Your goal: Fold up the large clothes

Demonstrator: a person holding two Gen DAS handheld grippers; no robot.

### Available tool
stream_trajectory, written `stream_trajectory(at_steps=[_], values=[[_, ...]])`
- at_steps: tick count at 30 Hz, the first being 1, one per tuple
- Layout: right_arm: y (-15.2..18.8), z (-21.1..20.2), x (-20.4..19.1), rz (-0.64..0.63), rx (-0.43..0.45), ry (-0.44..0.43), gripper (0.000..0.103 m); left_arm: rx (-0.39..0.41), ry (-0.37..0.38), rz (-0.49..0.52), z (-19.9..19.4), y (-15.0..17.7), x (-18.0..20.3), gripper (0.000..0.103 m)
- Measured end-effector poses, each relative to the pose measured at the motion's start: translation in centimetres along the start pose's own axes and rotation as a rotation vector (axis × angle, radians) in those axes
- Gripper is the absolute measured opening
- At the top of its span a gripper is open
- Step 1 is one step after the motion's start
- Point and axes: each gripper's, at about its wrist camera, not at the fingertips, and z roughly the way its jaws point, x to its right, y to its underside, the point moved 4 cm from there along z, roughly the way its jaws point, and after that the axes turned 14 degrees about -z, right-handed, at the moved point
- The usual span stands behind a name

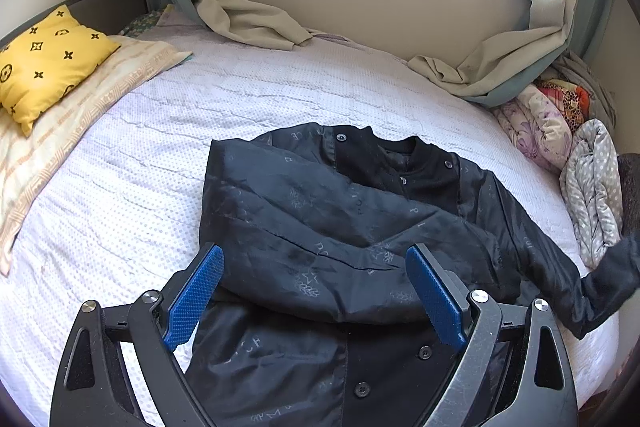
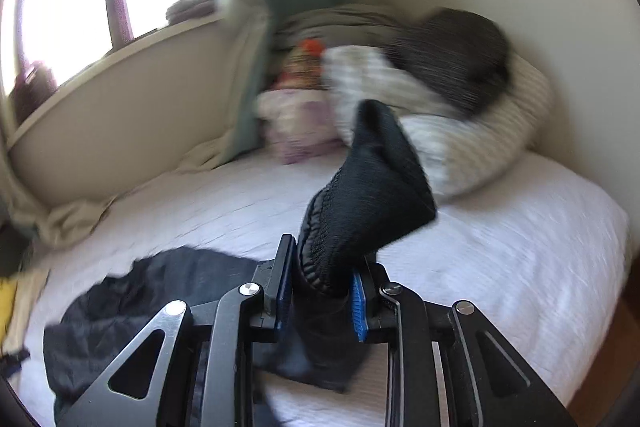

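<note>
Across the frame's middle the soft, slippery-looking jacket (image 1: 352,211) sprawled limp, right gripper (image 2: 320,301) clenched on its ribbed cuff (image 2: 360,195), left gripper (image 1: 316,299) spread wide above, holding nothing.

The right wrist view is motion-blurred: the bedding pile (image 2: 440,99) smears. In the left wrist view, the jacket (image 1: 320,219) hem runs off the bottom edge.

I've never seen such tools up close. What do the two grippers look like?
Both the left gripper and the right gripper are black metal frames with triangular cut-outs, round silver bolts and blue textured pads on the fingers. No cables or sleeves show.
</note>
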Motion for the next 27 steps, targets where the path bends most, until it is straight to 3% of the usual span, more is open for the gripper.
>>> stream_trajectory(at_steps=[5, 7, 10, 16, 20, 27], values=[[-1.3, 1.6, -10.4, -0.2, 0.013, -0.118, 0.012, 0.002, 0.011, -0.029, 0.0, -0.5, -0.4, 0.094], [-0.7, 2.2, -14.8, -0.281, 0.006, -0.167, 0.006, -0.002, 0.016, -0.035, 0.0, -0.6, -0.4, 0.094], [1.2, 3.5, -20.2, -0.392, -0.037, -0.221, 0.006, -0.009, 0.016, -0.034, 0.1, -0.6, -0.5, 0.094], [5.2, 6.4, -23.8, -0.448, -0.153, -0.302, 0.006, -0.019, 0.029, -0.057, 0.3, -0.8, -0.7, 0.094], [6.6, 7.5, -24.3, -0.441, -0.223, -0.422, 0.006, -0.026, 0.029, -0.063, 0.7, -0.7, -0.3, 0.094], [5.8, 3.6, -27.8, -0.452, -0.143, -0.682, 0.006, -0.028, 0.023, -0.046, 1.0, -0.4, 0.5, 0.094]])
